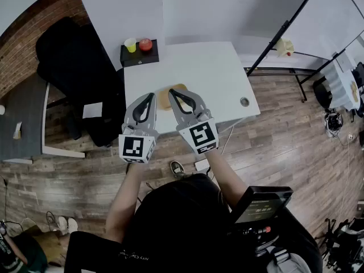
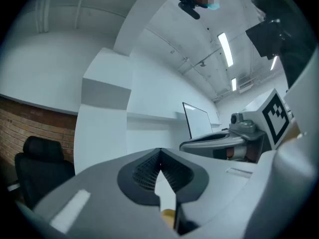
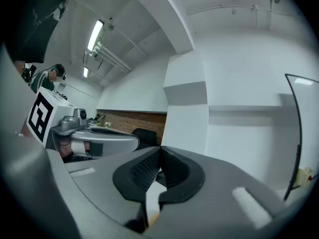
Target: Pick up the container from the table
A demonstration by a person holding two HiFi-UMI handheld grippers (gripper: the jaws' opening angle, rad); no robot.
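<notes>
A tan, shallow container (image 1: 163,100) lies on the white table (image 1: 210,78) near its front edge, partly hidden behind both grippers. My left gripper (image 1: 151,95) hovers just left of it, and its jaws meet at the tips with nothing between them. My right gripper (image 1: 172,91) hangs over the container's right part, jaws also shut and empty. In the left gripper view the closed tips (image 2: 159,151) point at the white wall, with the right gripper (image 2: 234,138) alongside. The right gripper view shows the same closed tips (image 3: 160,150) and the left gripper (image 3: 94,138).
A black tray (image 1: 138,56) at the table's back left corner carries a yellow cup (image 1: 131,45) and a red object (image 1: 146,44). A small round thing (image 1: 244,102) sits by the table's right edge. A black chair (image 1: 74,67) stands left, a black stand (image 1: 284,33) right.
</notes>
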